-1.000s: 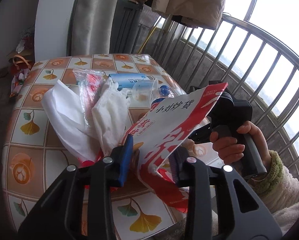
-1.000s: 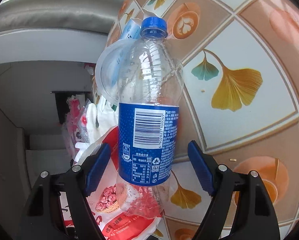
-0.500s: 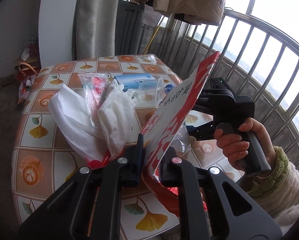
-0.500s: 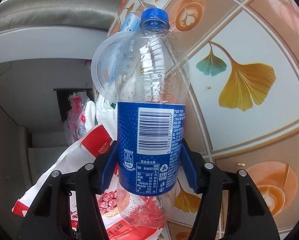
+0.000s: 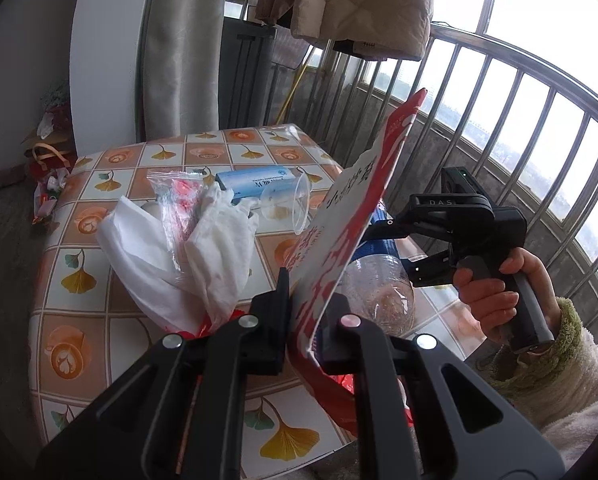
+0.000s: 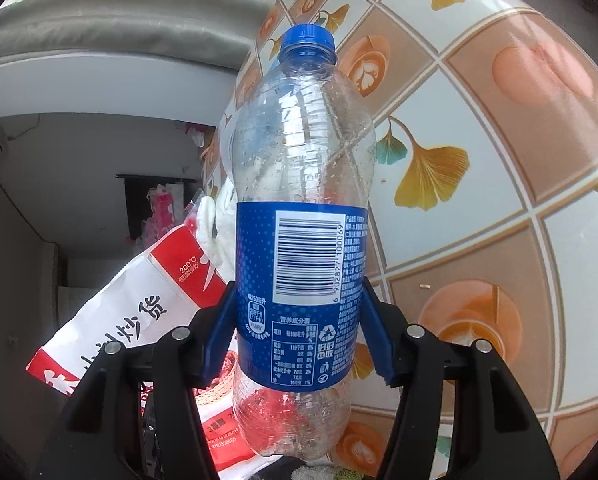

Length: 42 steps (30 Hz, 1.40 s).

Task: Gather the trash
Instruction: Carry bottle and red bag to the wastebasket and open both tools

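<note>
Left gripper [image 5: 305, 312] pinches a red-and-white snack bag [image 5: 355, 216] upright; at its three o'clock, right gripper [image 6: 299, 320] clamps an empty bottle [image 6: 303, 216], likely for bagging.

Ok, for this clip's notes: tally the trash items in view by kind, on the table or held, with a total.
Plastic bottle, in the right gripper: 1
Red and white snack bag, in the left gripper: 1
Clear plastic cup: 1
Blue box: 1
Clear zip bag with red contents: 1
White tissues: 2
Total: 7
</note>
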Tool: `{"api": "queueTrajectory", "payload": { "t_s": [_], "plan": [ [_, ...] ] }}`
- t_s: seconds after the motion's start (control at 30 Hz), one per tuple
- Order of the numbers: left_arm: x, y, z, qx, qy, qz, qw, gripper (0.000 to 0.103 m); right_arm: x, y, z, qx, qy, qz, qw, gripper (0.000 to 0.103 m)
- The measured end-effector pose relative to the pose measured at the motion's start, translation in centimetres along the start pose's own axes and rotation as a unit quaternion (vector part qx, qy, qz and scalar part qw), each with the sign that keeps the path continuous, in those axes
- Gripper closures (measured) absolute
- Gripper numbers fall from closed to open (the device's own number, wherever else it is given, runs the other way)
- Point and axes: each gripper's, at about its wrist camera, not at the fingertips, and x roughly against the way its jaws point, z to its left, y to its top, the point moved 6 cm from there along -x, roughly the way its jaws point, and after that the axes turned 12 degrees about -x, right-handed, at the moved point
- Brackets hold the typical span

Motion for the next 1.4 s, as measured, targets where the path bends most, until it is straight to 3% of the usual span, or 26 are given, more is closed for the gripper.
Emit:
{"api": "queueTrajectory", "payload": {
  "t_s": [0.4,0.83,1.13,1.4],
  "plan": [
    [0.3,2.3,-2.4,-0.016,-0.022,-0.014,0.9995,0.095,7.3,-1.7,-2.7,0.002,0.039,-0.027,0.999,0.046],
    [-2.2,6.0,-9.4,-0.071,-0.084,-0.018,0.9938,0.095,16.4,-2.9,-7.2,-0.021,0.078,-0.097,0.992,0.046],
    [-7.0,9.1,-16.8,-0.119,-0.155,-0.005,0.9807,0.095,23.4,-3.5,-12.3,-0.070,0.099,-0.177,0.977,0.046],
    [-13.9,10.7,-25.3,-0.154,-0.222,0.042,0.9619,0.095,29.2,-3.2,-19.7,-0.141,0.107,-0.253,0.951,0.046]
  ]
}}
